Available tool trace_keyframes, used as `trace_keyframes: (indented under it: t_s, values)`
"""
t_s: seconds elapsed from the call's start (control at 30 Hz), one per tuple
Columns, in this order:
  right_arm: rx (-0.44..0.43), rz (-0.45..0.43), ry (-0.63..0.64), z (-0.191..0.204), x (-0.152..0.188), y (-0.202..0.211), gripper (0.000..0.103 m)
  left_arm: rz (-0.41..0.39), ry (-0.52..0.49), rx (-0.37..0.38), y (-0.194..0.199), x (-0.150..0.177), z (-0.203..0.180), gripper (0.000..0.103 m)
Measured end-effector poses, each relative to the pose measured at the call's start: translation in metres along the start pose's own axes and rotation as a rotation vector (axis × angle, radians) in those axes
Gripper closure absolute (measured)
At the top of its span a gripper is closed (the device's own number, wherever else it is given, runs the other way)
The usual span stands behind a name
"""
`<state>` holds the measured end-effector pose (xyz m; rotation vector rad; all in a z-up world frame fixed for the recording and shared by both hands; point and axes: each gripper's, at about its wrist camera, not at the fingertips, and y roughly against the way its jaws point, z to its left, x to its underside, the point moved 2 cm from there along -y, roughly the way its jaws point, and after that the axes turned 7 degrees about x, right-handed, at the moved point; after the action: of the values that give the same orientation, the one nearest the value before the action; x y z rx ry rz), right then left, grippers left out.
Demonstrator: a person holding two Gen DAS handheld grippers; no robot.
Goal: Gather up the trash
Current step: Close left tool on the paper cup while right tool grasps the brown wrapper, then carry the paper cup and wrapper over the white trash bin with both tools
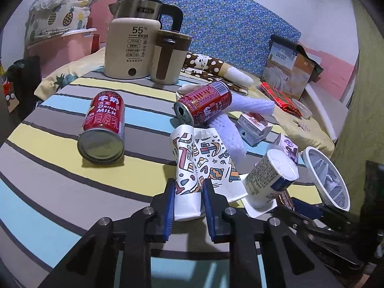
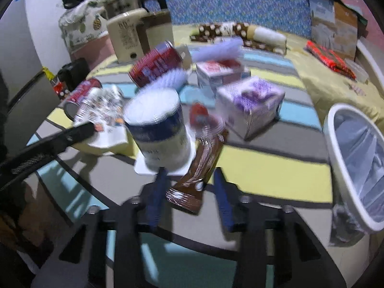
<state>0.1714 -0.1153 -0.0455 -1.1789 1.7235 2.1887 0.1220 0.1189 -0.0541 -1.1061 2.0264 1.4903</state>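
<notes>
A striped cloth [image 1: 60, 168] in yellow, blue and grey is covering the table; a blue floral panel [image 1: 228, 19] is standing behind it; pink wall [image 1: 336, 64] is showing at right.

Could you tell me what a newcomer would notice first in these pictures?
Two red milk cans lie on a striped cloth, before a cream kettle. The left claw pinches a patterned paper cup; a brown wrapper sits between the right claw's jaws, beside a white bin.
</notes>
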Motion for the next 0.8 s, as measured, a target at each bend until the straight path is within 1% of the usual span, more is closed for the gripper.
trace_keyframes:
  t_s: [0.17, 0.27, 0.47, 0.6, 0.8]
  values:
    - [0.001, -0.019, -0.025, -0.009, 0.002, 0.013, 0.073, -0.006, -0.007, 0.000, 0.008, 0.003, -0.003, 0.081]
    - [-0.011, -0.013, -0.036, -0.011, 0.009, 0.018, 0.074, -0.008, -0.015, 0.002, 0.015, 0.006, -0.007, 0.081]
    - [-0.033, -0.038, -0.042, -0.012, 0.019, 0.037, 0.074, -0.017, -0.035, 0.002, 0.033, 0.014, -0.018, 0.081]
    - [-0.045, -0.067, -0.054, -0.017, 0.021, 0.050, 0.074, -0.025, -0.048, 0.005, 0.044, 0.018, -0.027, 0.081]
    - [-0.047, -0.116, -0.077, -0.027, 0.018, 0.063, 0.074, -0.041, -0.079, 0.034, 0.060, 0.018, -0.050, 0.081]
